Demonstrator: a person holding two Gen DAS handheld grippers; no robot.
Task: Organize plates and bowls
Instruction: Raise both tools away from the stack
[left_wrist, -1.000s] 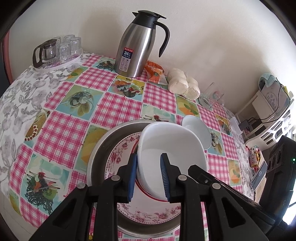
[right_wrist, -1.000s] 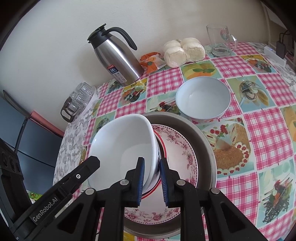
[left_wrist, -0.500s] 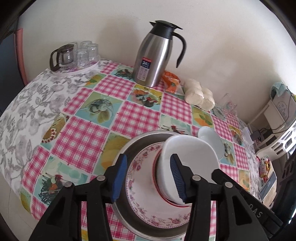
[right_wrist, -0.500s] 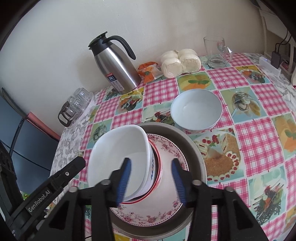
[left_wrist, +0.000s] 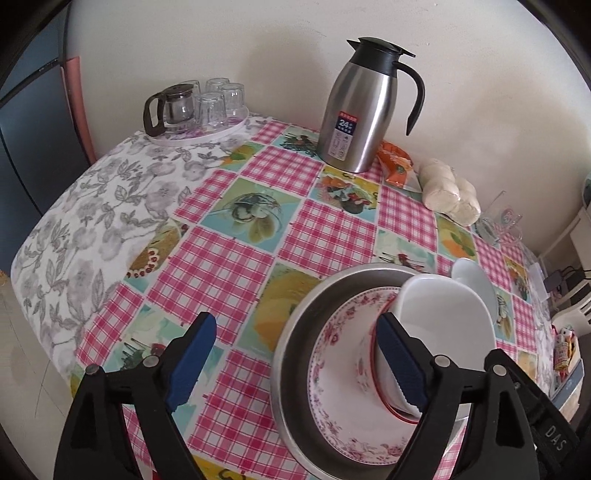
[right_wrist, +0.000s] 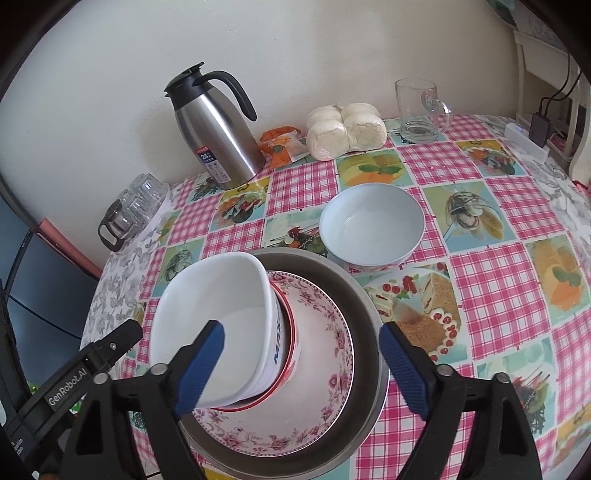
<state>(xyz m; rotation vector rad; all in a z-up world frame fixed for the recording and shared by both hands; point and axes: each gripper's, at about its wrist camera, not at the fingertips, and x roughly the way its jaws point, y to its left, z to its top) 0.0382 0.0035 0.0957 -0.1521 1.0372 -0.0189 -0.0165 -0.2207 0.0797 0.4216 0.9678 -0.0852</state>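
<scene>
Both my grippers have just been opening: left gripper (left_wrist: 295, 365) and right gripper (right_wrist: 301, 365) gape wide, gripping nothing. White bowl (right_wrist: 210, 317) sits tilted on the floral plate (right_wrist: 321, 354) between them.

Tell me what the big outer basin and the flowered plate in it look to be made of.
Outer basin: likely stainless steel, grey brushed sheen and thin rim. Flowered plate: probably glazed ceramic or melamine, glossy white with printed pink flowers; the look leaves it open.
</scene>
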